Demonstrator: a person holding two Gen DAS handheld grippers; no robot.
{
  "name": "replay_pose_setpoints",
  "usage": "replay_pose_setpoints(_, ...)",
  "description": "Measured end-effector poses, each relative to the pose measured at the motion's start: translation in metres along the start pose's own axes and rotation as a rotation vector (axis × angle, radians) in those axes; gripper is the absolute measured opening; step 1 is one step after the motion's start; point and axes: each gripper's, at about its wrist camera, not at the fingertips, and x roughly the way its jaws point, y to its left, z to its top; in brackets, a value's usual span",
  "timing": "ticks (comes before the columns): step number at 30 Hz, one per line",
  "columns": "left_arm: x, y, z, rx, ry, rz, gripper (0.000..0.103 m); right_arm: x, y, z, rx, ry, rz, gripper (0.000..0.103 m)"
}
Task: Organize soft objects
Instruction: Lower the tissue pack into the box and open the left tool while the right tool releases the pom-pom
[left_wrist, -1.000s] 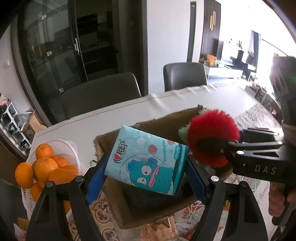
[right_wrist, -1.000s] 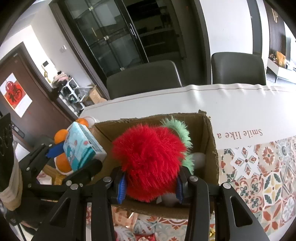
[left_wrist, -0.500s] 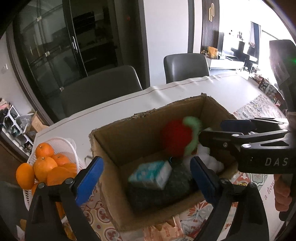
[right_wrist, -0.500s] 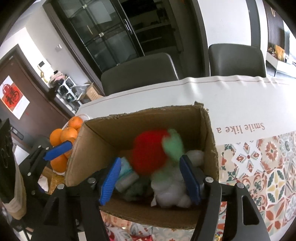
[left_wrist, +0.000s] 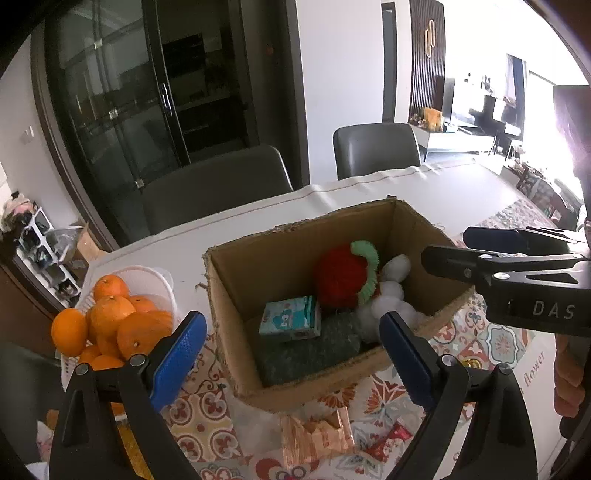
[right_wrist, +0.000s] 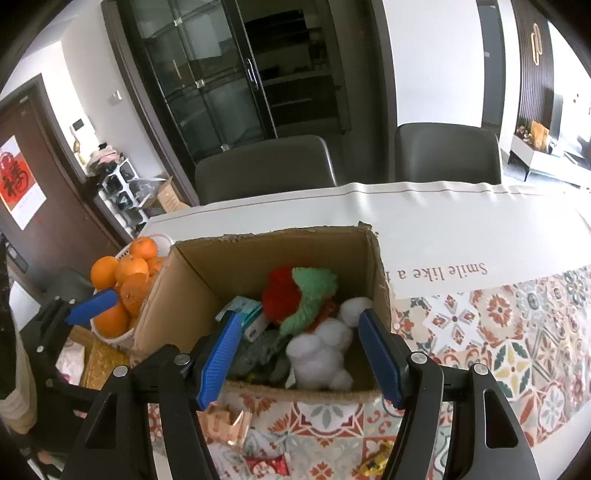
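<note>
A: Both sets of blue-padded fingers gape wide and hold nothing: left gripper (left_wrist: 291, 341), right gripper (right_wrist: 301, 343), poised at the cardboard box (left_wrist: 236, 321).

B: And inside? A red-and-green plush ball (right_wrist: 295, 295), a tissue pack (left_wrist: 290, 319), a white plush toy (right_wrist: 321, 354), on green bubble wrap (left_wrist: 306, 350). A basket of oranges (left_wrist: 110, 321) stands just beside.
</note>
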Motion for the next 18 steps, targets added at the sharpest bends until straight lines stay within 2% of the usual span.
replay_pose_setpoints(9, -0.031, -0.001, -0.02, -0.004, -0.017, 0.032, 0.096, -0.024, 0.009, -0.019, -0.004, -0.009, 0.001, 0.067)
replay_pose_setpoints(18, -0.052, 0.006, -0.048, -0.034, 0.003, 0.068, 0.097, -0.034, 0.025, -0.044, -0.025, 0.002, 0.019, 0.067)
